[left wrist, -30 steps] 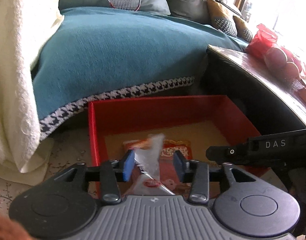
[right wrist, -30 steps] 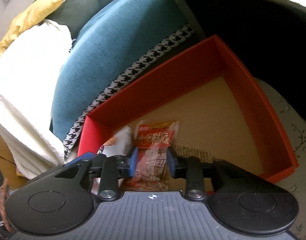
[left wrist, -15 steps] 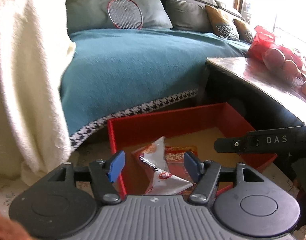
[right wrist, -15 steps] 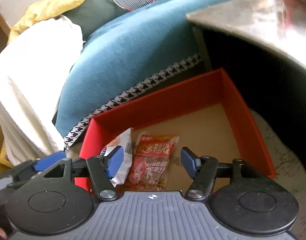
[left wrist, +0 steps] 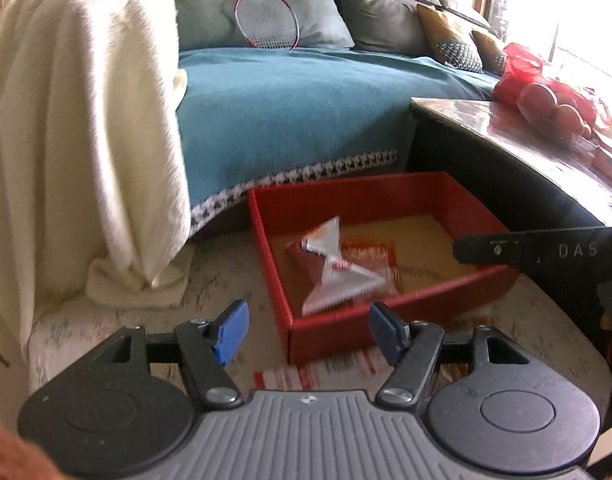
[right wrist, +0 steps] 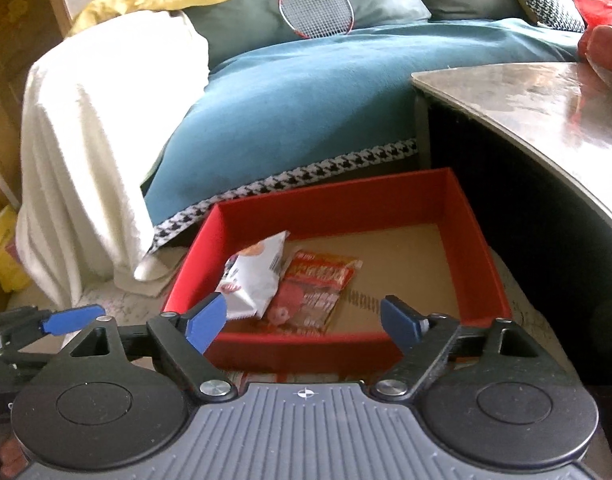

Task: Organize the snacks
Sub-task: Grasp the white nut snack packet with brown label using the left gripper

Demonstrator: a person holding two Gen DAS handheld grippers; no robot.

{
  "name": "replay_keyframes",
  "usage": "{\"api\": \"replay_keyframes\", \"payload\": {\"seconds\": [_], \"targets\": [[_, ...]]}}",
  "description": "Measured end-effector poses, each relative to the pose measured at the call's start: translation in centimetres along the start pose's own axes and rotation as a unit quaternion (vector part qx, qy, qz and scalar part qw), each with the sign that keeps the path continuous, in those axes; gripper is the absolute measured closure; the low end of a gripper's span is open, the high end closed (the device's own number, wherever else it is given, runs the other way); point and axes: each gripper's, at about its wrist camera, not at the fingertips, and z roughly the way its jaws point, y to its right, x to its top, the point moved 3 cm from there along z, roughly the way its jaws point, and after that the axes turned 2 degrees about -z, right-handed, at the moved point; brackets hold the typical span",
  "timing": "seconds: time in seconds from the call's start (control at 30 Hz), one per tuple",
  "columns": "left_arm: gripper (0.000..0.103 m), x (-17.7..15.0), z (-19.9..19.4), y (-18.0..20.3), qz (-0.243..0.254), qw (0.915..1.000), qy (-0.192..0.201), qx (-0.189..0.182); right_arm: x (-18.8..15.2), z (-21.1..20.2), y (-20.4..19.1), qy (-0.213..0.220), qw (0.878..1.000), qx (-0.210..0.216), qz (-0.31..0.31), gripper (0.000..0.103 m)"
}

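A red box (left wrist: 390,320) (right wrist: 306,350) with a cardboard floor sits on the patterned surface by the sofa. Inside lie a white snack packet (left wrist: 332,276) (right wrist: 256,276) and a red snack packet (left wrist: 372,254) (right wrist: 318,292), side by side near the box's left corner. My left gripper (left wrist: 308,332) hovers open above the box's near corner, nothing between its fingers. My right gripper (right wrist: 302,322) hangs over the near wall, its jaws opening wide, nothing between them. The right gripper's black finger (left wrist: 538,250) crosses the left wrist view at the right.
A teal-covered sofa (left wrist: 290,120) with a white blanket (left wrist: 78,128) and a badminton racket (right wrist: 316,4) stands behind the box. A dark table (right wrist: 526,104) rises right of it, bearing a red bag of fruit (left wrist: 546,96). More packets (left wrist: 306,376) lie before the box.
Both grippers let go of their packets, opened and drew back and up from the box. The white and red packets now lie loose on the box floor.
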Motion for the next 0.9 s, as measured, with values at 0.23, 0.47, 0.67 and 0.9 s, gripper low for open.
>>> {"api": "replay_keyframes", "payload": {"seconds": [0.23,0.47,0.67,0.9], "targets": [[0.043,-4.0,-1.6,-0.9,-0.038,0.9986,-0.037,-0.005,-4.0,-2.3,-2.4,-0.019,0.999,-0.002,-0.050,0.013],[0.043,-7.8,-2.3,-1.7,-0.117,0.9891,-0.086,-0.020,-7.3,-4.3,-5.1,-0.026,0.991,-0.006,-0.133,0.011],[0.043,-9.8,-1.1,-2.3,-0.190,0.9735,-0.126,-0.017,-7.5,-4.6,-4.5,-0.030,0.991,0.006,-0.131,0.010],[0.043,-11.3,-1.6,-3.3,-0.273,0.9541,-0.122,0.015,-7.0,-4.9,-2.5,-0.039,0.995,0.027,-0.085,0.009]]}}
